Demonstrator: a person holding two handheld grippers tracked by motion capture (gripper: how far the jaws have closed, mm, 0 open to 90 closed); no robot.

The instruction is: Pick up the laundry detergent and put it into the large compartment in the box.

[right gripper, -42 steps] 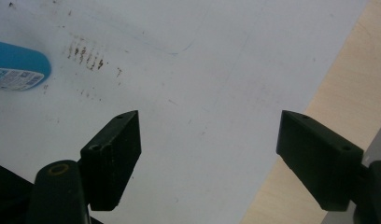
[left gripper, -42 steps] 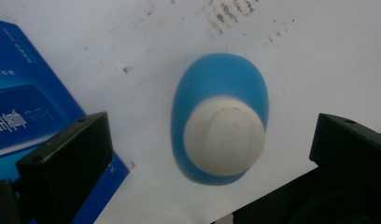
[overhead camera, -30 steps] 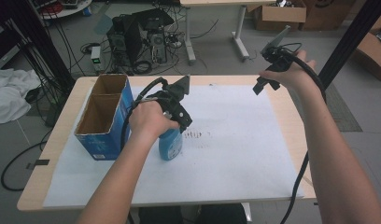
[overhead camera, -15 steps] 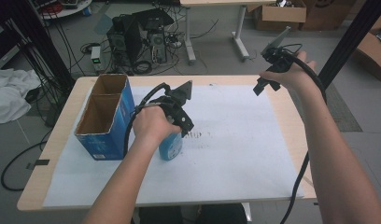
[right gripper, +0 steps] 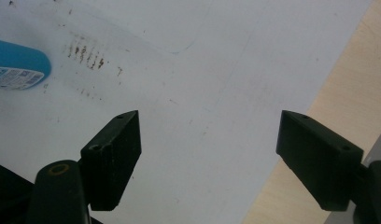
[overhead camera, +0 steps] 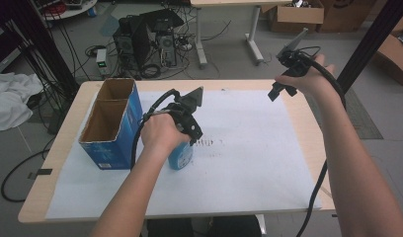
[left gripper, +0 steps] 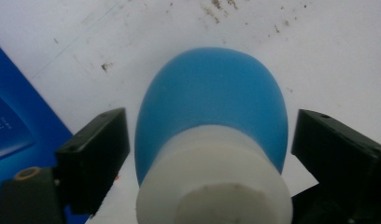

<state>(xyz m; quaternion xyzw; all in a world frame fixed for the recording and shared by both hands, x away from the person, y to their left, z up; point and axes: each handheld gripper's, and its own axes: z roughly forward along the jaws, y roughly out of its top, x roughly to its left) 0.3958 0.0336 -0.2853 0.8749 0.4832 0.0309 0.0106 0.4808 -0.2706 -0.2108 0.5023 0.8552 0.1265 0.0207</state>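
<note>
The left hand-held gripper (left gripper: 207, 154) has just been narrowing its jaws around the blue bottle (left gripper: 212, 116) standing beside the blue box (overhead camera: 110, 126); a gap remains each side, so no grip yet. The right hand-held gripper (right gripper: 209, 154) hangs spread wide.

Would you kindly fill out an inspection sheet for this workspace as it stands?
Surface: wooden table covered by a white paper sheet with dark specks.
Job's things: blue bottle with a white cap, upright beside the blue cardboard box, which is open-topped with two compartments.
Clutter: nothing seen on the table.
Grippers: left claw straddles the bottle, jaws just closing, gaps remaining on both sides; right claw open, held high over the table's right edge.
Cables: one trails from each claw.
Surroundings: computer towers, cardboard cartons, white cloth on the floor.
</note>
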